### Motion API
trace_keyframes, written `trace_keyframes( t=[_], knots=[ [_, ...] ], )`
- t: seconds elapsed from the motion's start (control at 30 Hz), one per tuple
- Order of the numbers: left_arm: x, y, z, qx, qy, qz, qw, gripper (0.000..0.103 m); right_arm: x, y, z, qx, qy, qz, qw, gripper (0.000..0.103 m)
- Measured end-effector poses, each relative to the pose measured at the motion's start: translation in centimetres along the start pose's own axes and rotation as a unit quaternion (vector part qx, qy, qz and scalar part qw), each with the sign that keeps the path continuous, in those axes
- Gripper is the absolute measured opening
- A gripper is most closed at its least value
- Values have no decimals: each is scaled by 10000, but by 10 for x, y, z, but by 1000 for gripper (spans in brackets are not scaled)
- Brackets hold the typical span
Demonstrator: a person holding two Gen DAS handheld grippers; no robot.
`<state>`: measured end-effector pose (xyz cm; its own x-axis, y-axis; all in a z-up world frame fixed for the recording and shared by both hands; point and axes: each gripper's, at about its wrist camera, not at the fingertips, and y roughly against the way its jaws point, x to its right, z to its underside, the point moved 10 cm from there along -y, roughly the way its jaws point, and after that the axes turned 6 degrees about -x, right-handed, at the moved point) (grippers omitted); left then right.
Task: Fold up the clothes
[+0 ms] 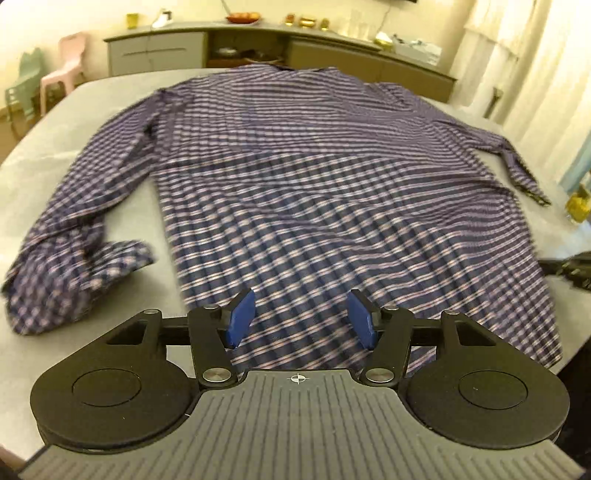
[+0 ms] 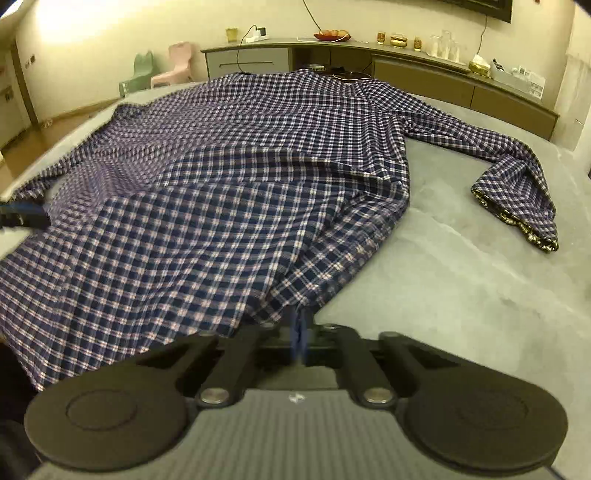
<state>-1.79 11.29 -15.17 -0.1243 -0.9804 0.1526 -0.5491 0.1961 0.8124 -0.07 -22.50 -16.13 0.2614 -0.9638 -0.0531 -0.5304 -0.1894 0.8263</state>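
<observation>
Right wrist view: right gripper (image 2: 300, 334) is seemingly pinching the shirt (image 2: 229, 192) hem; left gripper (image 1: 301, 319) is hovering parted above it.

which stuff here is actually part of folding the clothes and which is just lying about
Part of the job:
- plaid shirt, spread on the grey table
- right gripper, fingers shut at the shirt's hem
- left gripper, fingers apart over the hem

Just lying about:
- pink chair
- green chair
- sideboard
- fruit bowl

The shirt (image 1: 295, 177) is navy-and-pink plaid, spread flat on a grey table (image 1: 110, 229). Both sleeves lie out sideways, cuffs crumpled.
</observation>
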Motion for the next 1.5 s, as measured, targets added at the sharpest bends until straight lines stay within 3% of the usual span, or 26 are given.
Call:
trace_keyframes(
  t=[0.1, 0.2, 0.3, 0.37, 0.43, 0.5, 0.57, 0.63, 0.67, 0.73, 0.77, 0.93, 1.2, 1.5],
  knots=[
    [-18, 7, 9, -4, 165, -73, 9998, 50, 40, 14, -4, 211, -598, 382, 9973, 0],
    [-24, 8, 13, -11, 245, -64, 9997, 50, 53, 8, 4, 156, -862, 572, 9945, 3],
    [-21, 14, 18, 11, 240, 15, 9997, 51, 42, 12, 11, 124, -735, 614, 9953, 17],
    [-15, 15, 22, 6, 245, 87, 9997, 53, 38, 17, 16, 149, -719, 583, 9956, 46],
    [-7, 13, 25, -30, 263, 188, 9995, 55, 35, 23, 21, 172, -711, 548, 9958, 51],
    [2, 9, 28, -95, 337, 325, 9989, 57, 33, 15, 21, 125, -643, 472, 9967, 46],
    [15, 8, 32, -155, 431, 638, 9969, 61, 24, 10, 21, 79, -517, 190, 9984, 1],
    [27, 9, 35, -164, 375, 797, 9960, 65, 15, 10, 20, 104, -390, -27, 9992, 1],
    [31, 8, 36, -162, 328, 821, 9960, 63, 12, 11, 19, 140, -340, -59, 9993, 1],
    [35, 6, 36, -134, 176, 716, 9972, 28, 6, 13, 17, 212, -239, -123, 9994, 1],
    [35, 5, 35, -112, 78, 606, 9981, 0, 3, 14, 16, 248, -189, -155, 9994, 1],
    [28, 3, 33, -12, -151, 225, 9996, 0, 4, 17, 21, 227, -179, 41, 9996, 1],
    [12, 15, 34, 117, 148, 20, 9998, 0, 18, 21, 22, 296, -190, 159, 9993, 1],
    [-4, 28, 36, 245, 581, -177, 9979, 0, 45, 18, 31, 164, 88, 1249, 9920, 1]
  ],
)
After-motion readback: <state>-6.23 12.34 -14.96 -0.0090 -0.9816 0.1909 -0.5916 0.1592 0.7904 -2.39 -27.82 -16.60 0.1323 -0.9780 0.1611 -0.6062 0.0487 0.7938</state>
